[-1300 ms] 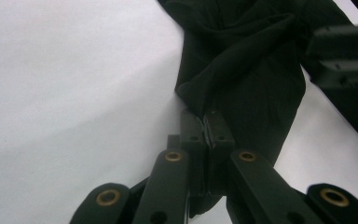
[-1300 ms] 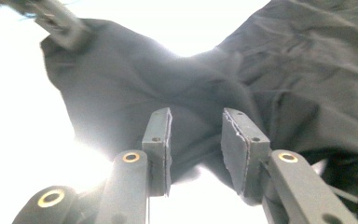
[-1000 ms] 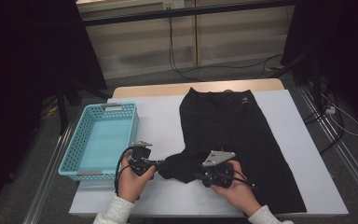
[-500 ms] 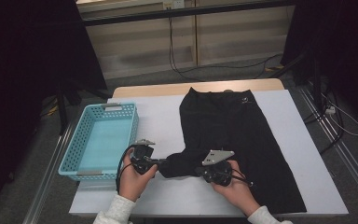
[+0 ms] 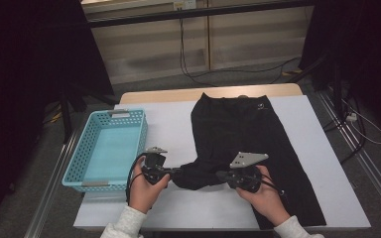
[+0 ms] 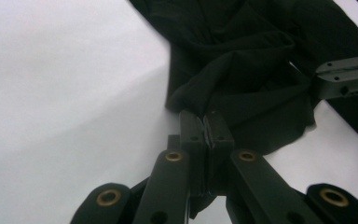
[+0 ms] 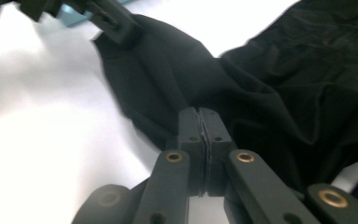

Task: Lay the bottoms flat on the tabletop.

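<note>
High view: low in the frame, your left gripper (image 5: 174, 174) and right gripper (image 5: 222, 175) each pinch the black garment (image 5: 243, 134). The right jaws have just closed on its cloth. A blue basket (image 5: 79, 163) sits at left.

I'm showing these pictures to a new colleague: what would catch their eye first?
A black pair of trousers sprawls over the white table, one leg end bunched near the front edge. Each hand-held gripper, left and right, is shut on that bunched fabric. A light-blue basket stands at the table's left.
</note>
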`<state>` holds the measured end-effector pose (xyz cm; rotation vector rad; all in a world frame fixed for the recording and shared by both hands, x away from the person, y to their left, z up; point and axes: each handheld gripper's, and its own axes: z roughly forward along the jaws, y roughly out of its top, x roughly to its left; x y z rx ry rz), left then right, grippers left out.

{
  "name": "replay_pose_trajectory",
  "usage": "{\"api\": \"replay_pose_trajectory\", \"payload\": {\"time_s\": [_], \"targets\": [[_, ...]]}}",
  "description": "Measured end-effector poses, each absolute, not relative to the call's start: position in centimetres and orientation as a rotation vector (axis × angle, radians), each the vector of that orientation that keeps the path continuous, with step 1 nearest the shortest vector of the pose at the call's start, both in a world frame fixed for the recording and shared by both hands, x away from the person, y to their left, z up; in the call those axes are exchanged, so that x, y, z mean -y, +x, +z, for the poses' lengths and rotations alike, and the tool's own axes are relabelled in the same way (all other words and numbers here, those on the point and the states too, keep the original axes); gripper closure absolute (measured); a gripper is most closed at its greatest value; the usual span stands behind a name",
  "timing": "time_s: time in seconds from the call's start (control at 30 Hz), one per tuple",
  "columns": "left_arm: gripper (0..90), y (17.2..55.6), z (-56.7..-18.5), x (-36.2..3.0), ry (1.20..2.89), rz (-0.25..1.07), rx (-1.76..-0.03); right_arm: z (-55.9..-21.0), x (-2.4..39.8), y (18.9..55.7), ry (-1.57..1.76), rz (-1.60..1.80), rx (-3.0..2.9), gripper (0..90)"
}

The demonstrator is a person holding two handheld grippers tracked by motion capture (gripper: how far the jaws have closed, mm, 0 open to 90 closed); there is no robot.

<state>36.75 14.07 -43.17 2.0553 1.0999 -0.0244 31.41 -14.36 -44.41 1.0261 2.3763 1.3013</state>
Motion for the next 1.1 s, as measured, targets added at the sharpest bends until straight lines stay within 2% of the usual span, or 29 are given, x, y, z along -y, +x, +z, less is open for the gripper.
{"api": "replay_pose_trajectory", "payload": {"time_s": [0.1, 0.23, 0.33, 0.6, 0.9, 1.1], "targets": [[88.9, 37.0, -43.4, -14.2, 2.054, -0.003, -1.118, -45.2, 13.6, 32.4, 1.028, 1.239, -2.347, 88.8], [88.9, 37.2, -43.8, -14.4, 2.056, -0.002, -1.146, -45.9, 13.1, 32.5, 1.039, 1.18, -2.337, 76.9], [88.7, 37.2, -44.0, -14.4, 2.06, -0.005, -1.153, -45.1, 13.6, 32.2, 1.044, 1.209, -2.307, 74.2], [88.8, 37.1, -43.8, -14.3, 2.064, -0.008, -1.142, -44.7, 13.2, 29.6, 0.952, 1.205, -2.416, 72.4], [88.8, 37.2, -43.8, -14.4, 2.058, -0.013, -1.144, -44.5, 11.8, 28.5, 0.876, 1.172, -2.451, 69.5], [88.8, 37.3, -44.0, -14.4, 2.055, -0.012, -1.155, -46.7, 11.3, 29.1, 0.855, 1.136, -2.487, 57.4]]}}
